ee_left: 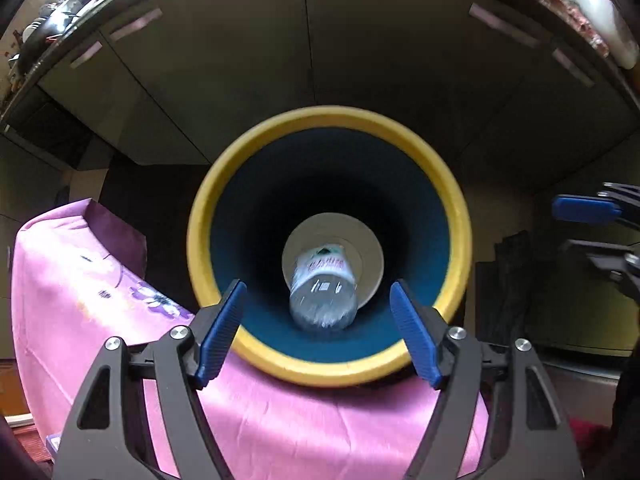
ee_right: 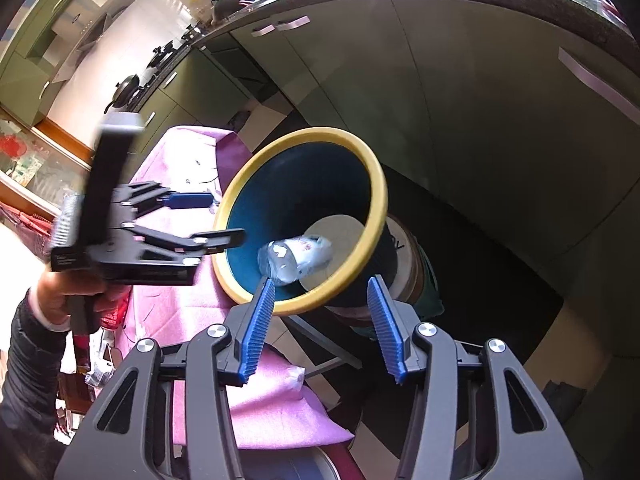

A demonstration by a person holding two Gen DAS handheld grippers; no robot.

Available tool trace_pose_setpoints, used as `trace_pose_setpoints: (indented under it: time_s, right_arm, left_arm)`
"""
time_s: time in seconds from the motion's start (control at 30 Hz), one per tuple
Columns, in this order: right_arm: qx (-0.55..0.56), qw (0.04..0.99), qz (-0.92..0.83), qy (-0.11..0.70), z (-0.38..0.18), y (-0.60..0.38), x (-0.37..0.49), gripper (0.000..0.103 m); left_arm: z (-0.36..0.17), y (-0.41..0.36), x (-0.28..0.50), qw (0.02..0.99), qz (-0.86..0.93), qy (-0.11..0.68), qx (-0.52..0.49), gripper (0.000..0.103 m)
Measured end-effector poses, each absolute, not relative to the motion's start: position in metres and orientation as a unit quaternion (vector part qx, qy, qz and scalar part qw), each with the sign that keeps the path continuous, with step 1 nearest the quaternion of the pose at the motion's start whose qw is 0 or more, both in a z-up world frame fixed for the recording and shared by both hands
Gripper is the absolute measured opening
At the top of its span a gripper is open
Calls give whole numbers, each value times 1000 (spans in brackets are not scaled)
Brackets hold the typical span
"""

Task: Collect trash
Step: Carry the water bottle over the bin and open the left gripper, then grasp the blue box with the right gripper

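Note:
A clear plastic bottle (ee_left: 323,294) with a white label lies blurred inside a blue bin with a yellow rim (ee_left: 224,184), over the bin's pale bottom. My left gripper (ee_left: 318,308) is open and empty, its blue pads just above the bin's near rim. In the right wrist view the bottle (ee_right: 294,260) shows inside the same bin (ee_right: 374,176). My right gripper (ee_right: 322,300) is open and empty, close to the bin's lower rim. The left gripper (ee_right: 218,220) also shows there, open, at the bin's left rim.
A table with a pink flowered cloth (ee_left: 80,280) stands left of the bin; it also shows in the right wrist view (ee_right: 184,304). Green kitchen cabinets (ee_left: 304,40) and a dark counter are behind the bin. A small crumpled white scrap (ee_right: 295,376) lies on the cloth edge.

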State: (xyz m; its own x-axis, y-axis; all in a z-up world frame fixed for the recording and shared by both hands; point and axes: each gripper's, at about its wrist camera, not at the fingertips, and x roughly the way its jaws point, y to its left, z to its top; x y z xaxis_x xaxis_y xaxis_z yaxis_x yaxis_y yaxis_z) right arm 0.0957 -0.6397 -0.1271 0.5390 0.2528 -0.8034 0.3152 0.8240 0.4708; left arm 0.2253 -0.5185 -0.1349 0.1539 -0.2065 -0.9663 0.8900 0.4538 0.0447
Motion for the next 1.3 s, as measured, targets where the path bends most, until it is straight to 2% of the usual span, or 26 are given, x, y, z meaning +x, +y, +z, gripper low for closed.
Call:
trace_pose_setpoints:
  time_s: [0.3,0.47,0.73,0.83,0.97,1.0,1.03,1.13,1.3]
  right_arm:
    - [257,826,24,501,-122,-594,128,49]
    - [224,825,62,516,-115,-553,159,49]
    - [142,815,152,542,-94,-447,226,49]
    - [105,813,211,533,-80,-400,258,56]
    - [41,794,301,527,-70,-326,307,58]
    - [14,789,325,521,-69,-303,318,63]
    - [-17,786,345,512,-68,-283,327,74]
    - [-102,786,374,481,-69,-233,347,88]
    - [-229,767,407,440,-85,-179,372,98]
  left_arm:
    - [-36,-386,208,740,-427,468,226,78]
    - [-13,-298,217,789,-390,446,166,80]
    - [-12,-154,225,856,-284,422,88,80]
    - [-11,-110,225,869,-252,422,65,82]
    - [-19,-68,214,871,-223,435,51,83]
    - [-20,-60,212,871,-220,437,50,83]
    - [-22,-53,208,871,-216,439,48,83]
    - [-25,-45,198,870,-213,442,44,83]
    - [-32,-42,191,867,-210,450,44,83]
